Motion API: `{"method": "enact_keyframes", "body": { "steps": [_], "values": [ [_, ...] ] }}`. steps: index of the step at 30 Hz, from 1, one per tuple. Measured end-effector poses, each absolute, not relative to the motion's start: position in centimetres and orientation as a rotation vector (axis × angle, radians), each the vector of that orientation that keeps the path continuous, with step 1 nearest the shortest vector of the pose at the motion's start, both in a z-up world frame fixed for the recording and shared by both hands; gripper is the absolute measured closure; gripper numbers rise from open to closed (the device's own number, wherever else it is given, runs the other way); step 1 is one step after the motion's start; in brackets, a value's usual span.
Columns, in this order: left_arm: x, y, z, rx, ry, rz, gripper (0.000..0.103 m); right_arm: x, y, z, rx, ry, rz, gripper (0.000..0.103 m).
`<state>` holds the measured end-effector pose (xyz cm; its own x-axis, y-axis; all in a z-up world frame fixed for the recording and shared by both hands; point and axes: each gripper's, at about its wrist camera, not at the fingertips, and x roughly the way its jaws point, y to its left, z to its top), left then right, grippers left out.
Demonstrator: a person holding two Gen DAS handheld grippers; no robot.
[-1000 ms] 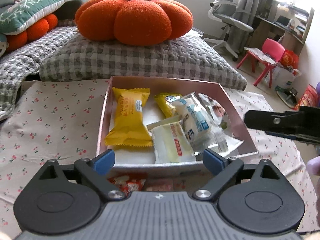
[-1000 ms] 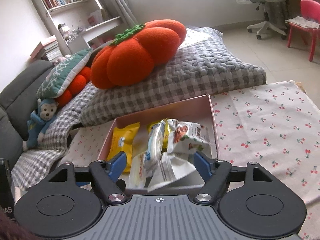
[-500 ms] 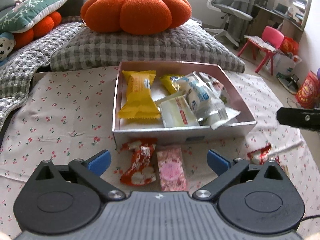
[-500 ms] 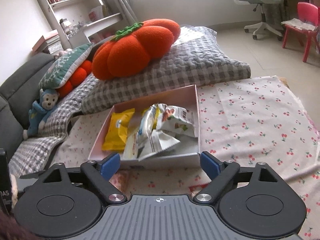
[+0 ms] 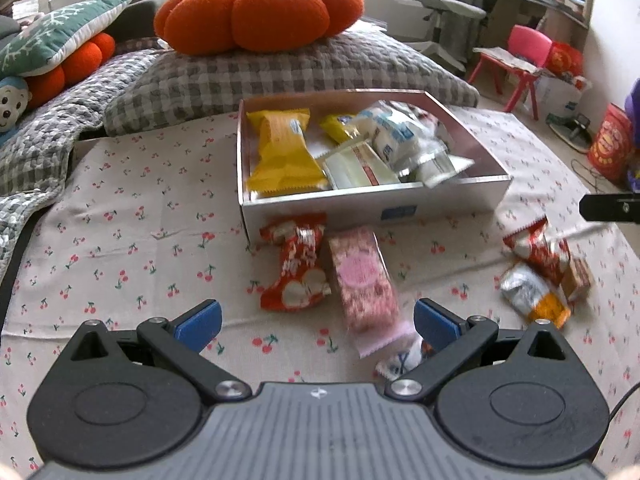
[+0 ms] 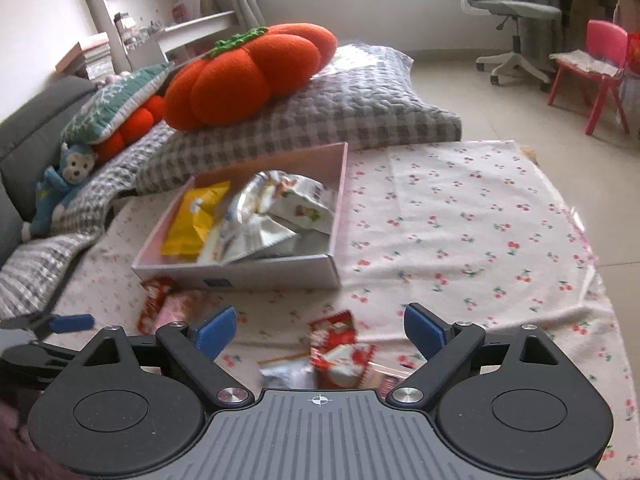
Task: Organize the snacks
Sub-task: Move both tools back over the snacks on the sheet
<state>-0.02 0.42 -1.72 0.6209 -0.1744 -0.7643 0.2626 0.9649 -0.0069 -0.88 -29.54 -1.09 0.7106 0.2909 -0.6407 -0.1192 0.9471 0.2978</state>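
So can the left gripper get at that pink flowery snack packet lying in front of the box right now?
Probably yes. The pink flowery snack packet lies flat on the cloth just ahead of the left gripper, whose jaws are open and empty. The red wrapper beside it sits close, so it might get nudged.

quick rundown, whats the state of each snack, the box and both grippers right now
box: open, no lid, partly filled
yellow packet: lying in the box
red wrapper: on the cloth, outside the box
pink packet: on the cloth beside the red wrapper
left gripper: open, empty
right gripper: jaws just opened wider, empty, above a red-and-white packet
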Motion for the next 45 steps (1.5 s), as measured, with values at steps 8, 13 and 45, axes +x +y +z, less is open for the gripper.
{"method": "enact_keyframes", "body": {
  "steps": [8,13,45],
  "values": [
    [-2.0,0.5,-3.5,0.141,0.87,-0.342,0.001,-2.5,-30.5,-3.3,0.145,0.772,0.22,0.01],
    [-3.1,0.3,-4.5,0.163,0.848,-0.418,0.001,-3.3,-30.9,-5.1,0.095,0.79,0.229,0.01],
    [-3.3,-2.7,-5.7,0.176,0.81,-0.641,0.025,-3.5,-31.2,-9.2,-0.023,0.778,0.242,0.0]
  ]
}}
